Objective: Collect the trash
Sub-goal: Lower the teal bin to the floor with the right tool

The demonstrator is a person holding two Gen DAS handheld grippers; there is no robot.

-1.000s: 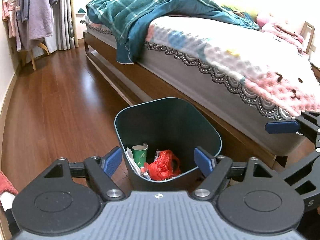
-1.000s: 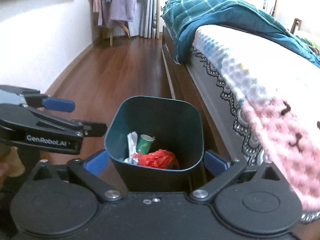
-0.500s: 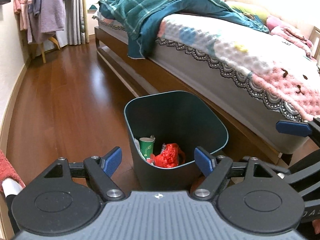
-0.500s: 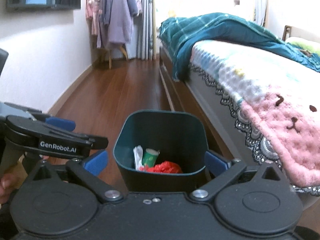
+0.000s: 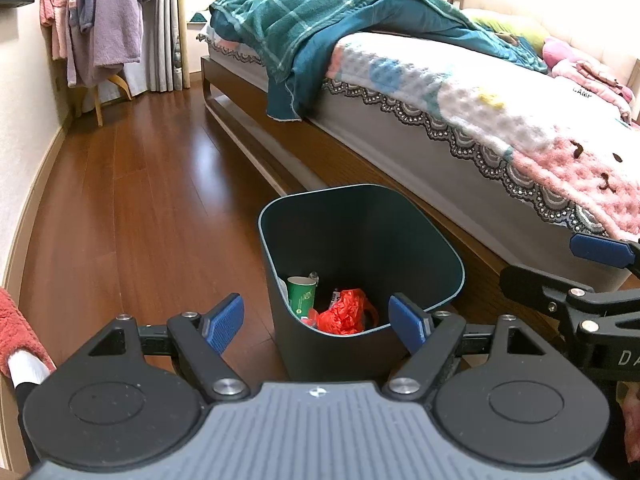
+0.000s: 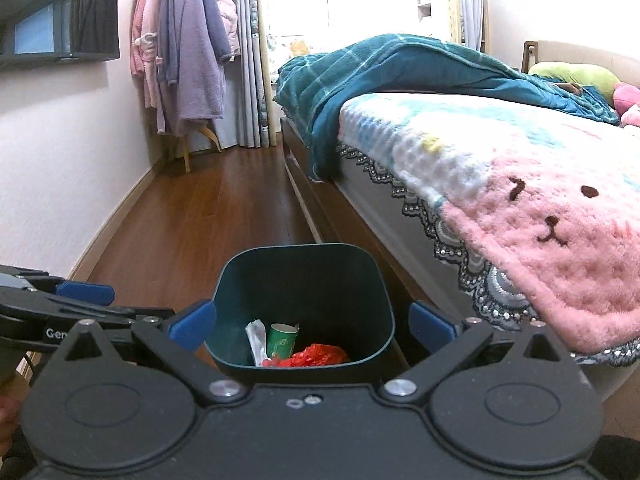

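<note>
Trash, a green cup [image 5: 301, 295] and red wrapper [image 5: 343, 317], lies in the bin [image 5: 416, 240] on the floor beside the bed [image 6: 400, 216]. My left claw [image 5: 318, 322] and right claw [image 6: 312, 322] both gape wide, empty, straddling the near rim. Nudge that rim and I judge the light bin could tip, spilling everything.

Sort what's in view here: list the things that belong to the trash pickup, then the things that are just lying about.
Job:
- dark green trash bin
- green paper cup inside it
- crumpled red wrapper inside it
- white tissue inside it

Lying about:
- teal plaid blanket
- pink bunny bedspread
- hanging purple robe
</note>
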